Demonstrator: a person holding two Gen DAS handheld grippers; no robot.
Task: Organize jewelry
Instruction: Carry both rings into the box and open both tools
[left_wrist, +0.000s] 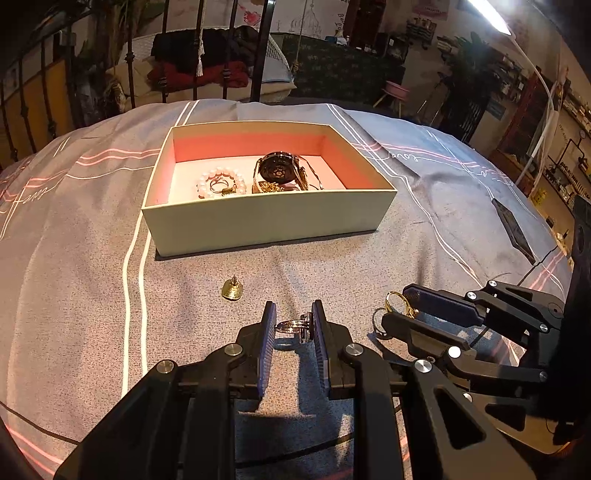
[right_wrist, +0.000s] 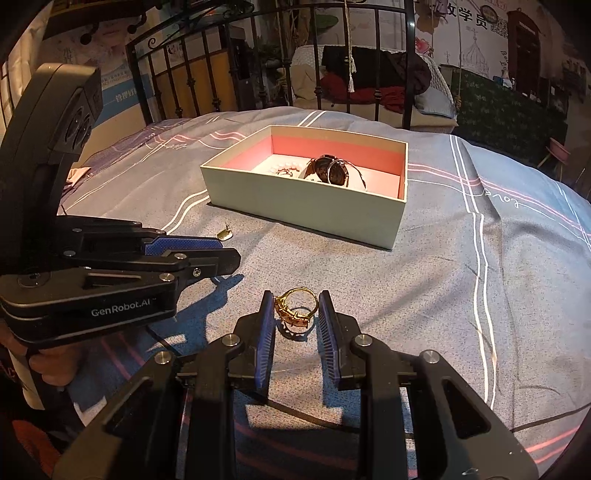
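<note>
Box (left_wrist: 266, 218) sits on the bed (left_wrist: 92, 258), toward its far edge by the railing (left_wrist: 258, 51). In the box: bracelet (left_wrist: 221, 181) left, watch (left_wrist: 280, 170) right, touching or nearly so. Earring (left_wrist: 232, 288) lies on the bed before the box's near wall. Left gripper (left_wrist: 294, 325) nearer still, a ring (left_wrist: 291, 326) between its fingers. Right gripper (right_wrist: 296, 314) just right of it, gold ring (right_wrist: 297, 308) between its fingers. Tablet (left_wrist: 513, 229) lies near the bed's right edge.
</note>
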